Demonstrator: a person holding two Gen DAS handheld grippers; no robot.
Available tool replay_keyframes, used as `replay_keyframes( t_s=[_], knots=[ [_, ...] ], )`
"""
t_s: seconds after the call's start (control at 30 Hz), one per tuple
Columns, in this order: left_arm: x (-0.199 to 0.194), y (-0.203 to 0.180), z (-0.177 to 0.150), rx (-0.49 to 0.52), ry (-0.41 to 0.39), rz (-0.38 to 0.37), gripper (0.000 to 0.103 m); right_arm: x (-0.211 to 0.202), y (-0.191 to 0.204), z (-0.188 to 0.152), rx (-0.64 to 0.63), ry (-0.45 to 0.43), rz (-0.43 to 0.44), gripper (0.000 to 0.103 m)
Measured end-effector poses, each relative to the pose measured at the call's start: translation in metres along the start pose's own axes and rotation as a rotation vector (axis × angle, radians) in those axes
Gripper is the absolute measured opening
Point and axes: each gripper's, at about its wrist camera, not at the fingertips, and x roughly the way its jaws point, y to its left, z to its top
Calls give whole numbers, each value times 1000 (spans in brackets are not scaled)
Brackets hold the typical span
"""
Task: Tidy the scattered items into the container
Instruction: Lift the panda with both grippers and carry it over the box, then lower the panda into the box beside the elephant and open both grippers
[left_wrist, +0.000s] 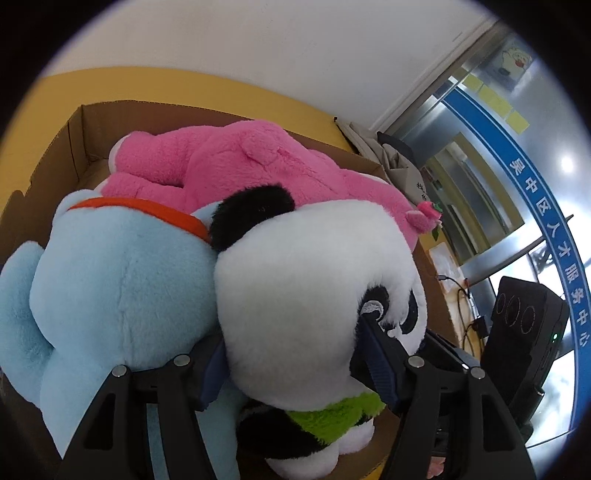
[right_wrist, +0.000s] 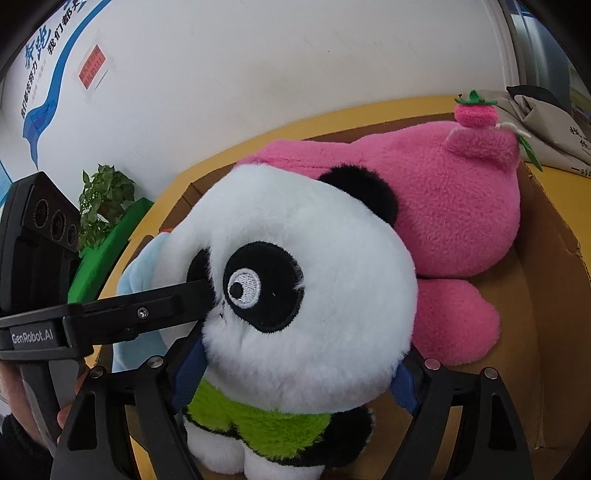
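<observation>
A panda plush (left_wrist: 303, 280) with a green scarf stands inside the cardboard box (left_wrist: 55, 155), beside a light blue plush (left_wrist: 110, 288) with an orange collar and in front of a pink plush (left_wrist: 229, 162). My left gripper (left_wrist: 295, 354) is shut on the panda's head, one finger pressing its face. My right gripper (right_wrist: 295, 369) also clamps the panda's head (right_wrist: 310, 280) from both sides. The left gripper's finger (right_wrist: 147, 310) crosses the right wrist view and touches the panda's face. The pink plush (right_wrist: 443, 206) lies behind the panda against the box wall (right_wrist: 546, 280).
The box stands on a yellow surface (left_wrist: 258, 99) by a white wall. A potted plant (right_wrist: 103, 199) and a green object stand to the left. A folded grey bag (right_wrist: 546, 118) lies behind the box. Glass doors with a blue band (left_wrist: 517, 177) are on the right.
</observation>
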Motion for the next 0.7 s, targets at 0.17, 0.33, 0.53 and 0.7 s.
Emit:
replay_keyframes(
  t_s=[0.17,0.33,0.53,0.7],
  knots=[
    [-21,-5,-14,21,-14,39,71,-10,1,-10,11,3,-19,100],
    [-43,-5,-56,53,-22,63,71,-35,6,-39,0,1,-108,100],
    [-38,-4,-94,21,17,71,69,-38,28,-70,-135,55,-284,97],
    [-46,-14,-115,38,14,89,69,-48,31,-86,-129,57,-301,97]
  ],
)
